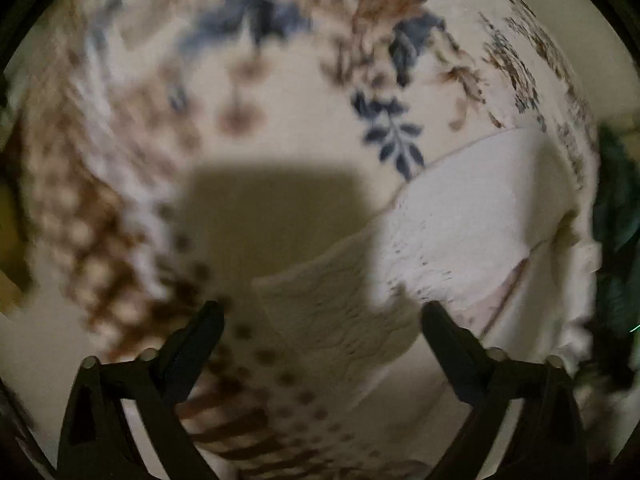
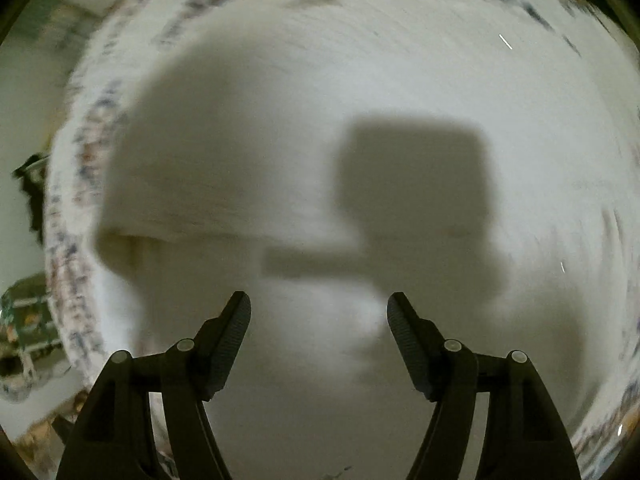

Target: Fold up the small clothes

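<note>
Black fingers of the left gripper (image 1: 322, 312) stand wide apart over a white lace garment (image 1: 460, 232) lying on the floral cloth (image 1: 280, 92), while the right gripper (image 2: 319, 304), jaws parted and empty, hovers above plain white fabric (image 2: 400, 80).

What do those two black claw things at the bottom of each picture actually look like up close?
Both are matte black plastic. The left gripper and the right gripper each have two wedge-shaped fingers that taper to blunt tips. The right one's inner pads are finely ribbed. Each finger hinges on angular, triangular link arms joined by small round silver pins. No cables, labels, hands or sleeves show in either view.
</note>
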Tool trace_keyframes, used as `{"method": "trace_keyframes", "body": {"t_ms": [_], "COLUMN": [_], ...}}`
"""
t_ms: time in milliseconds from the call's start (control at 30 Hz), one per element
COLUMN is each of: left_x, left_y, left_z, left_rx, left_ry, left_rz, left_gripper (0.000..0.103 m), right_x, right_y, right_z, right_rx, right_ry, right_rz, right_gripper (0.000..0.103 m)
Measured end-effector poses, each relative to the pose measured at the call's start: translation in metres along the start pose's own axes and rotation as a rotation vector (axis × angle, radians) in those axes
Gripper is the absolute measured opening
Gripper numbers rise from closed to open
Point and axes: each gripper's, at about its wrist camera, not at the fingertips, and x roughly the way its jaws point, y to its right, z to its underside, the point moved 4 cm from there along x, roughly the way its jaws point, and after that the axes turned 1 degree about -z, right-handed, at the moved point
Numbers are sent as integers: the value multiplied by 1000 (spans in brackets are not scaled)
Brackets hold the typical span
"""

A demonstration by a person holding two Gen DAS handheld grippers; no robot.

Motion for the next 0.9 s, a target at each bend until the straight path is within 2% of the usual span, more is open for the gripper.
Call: {"method": "trace_keyframes", "body": {"t_ms": [33, 67, 100, 133, 167, 300, 433, 533, 567, 633, 667, 700, 733, 767, 833, 900], "left_x": [8, 12, 14, 16, 12, -42, -89, -87, -83, -78, -77, -74, -69, -68, -52, -36], "left_y": [1, 5, 10, 14, 17, 19, -1, -11, -12, -16, -17, -18, -24, -27, -37, -41], "left_z": [-2, -4, -7, -10, -16, -60, -137, -192, -199, -206, -200, -194, -185, -173, -151, -137], "left_rx": [-27, -35, -27, -17, -25, -8, -5, -37, -47, -95, -114, -145, -196, -234, -347, -413], "left_ry": [-7, 10, 27, 29, 36, 197, 359, 339, 328, 308, 304, 296, 283, 283, 259, 222], "left_rz": [46, 55, 50, 32, 50, 32, -23, 60, 81, 137, 169, 190, 221, 250, 319, 357], "left_gripper": [89, 70, 48, 8, 7, 7, 10, 17, 25, 27, 33, 42, 63, 66, 67, 66], "right_x": [5, 9, 12, 14, 16, 13, 3, 6, 9, 14, 17, 19, 21, 22, 28, 33], "right_y": [10, 17, 22, 26, 29, 24, 14, -2, -5, -11, -14, -22, -30, -35, -46, -56], "right_z": [4, 7, 10, 13, 15, 19, 22, 25, 26, 31, 35, 38, 41, 44, 46, 43], "right_rx": [26, 39, 45, 46, 44, 5, -15, -15, -14, -10, -8, -10, -14, -20, -30, -30], "right_ry": [-13, -22, -31, -40, -47, -48, -37, -33, -38, -57, -65, -71, -74, -74, -63, -28], "right_rz": [6, 8, 13, 25, 36, 43, 3, -38, -43, -47, -64, -71, -75, -78, -59, 0], "right_gripper": [73, 73, 73, 73, 73, 73, 73, 73, 73, 73, 73, 73, 73, 73, 73, 73]}}
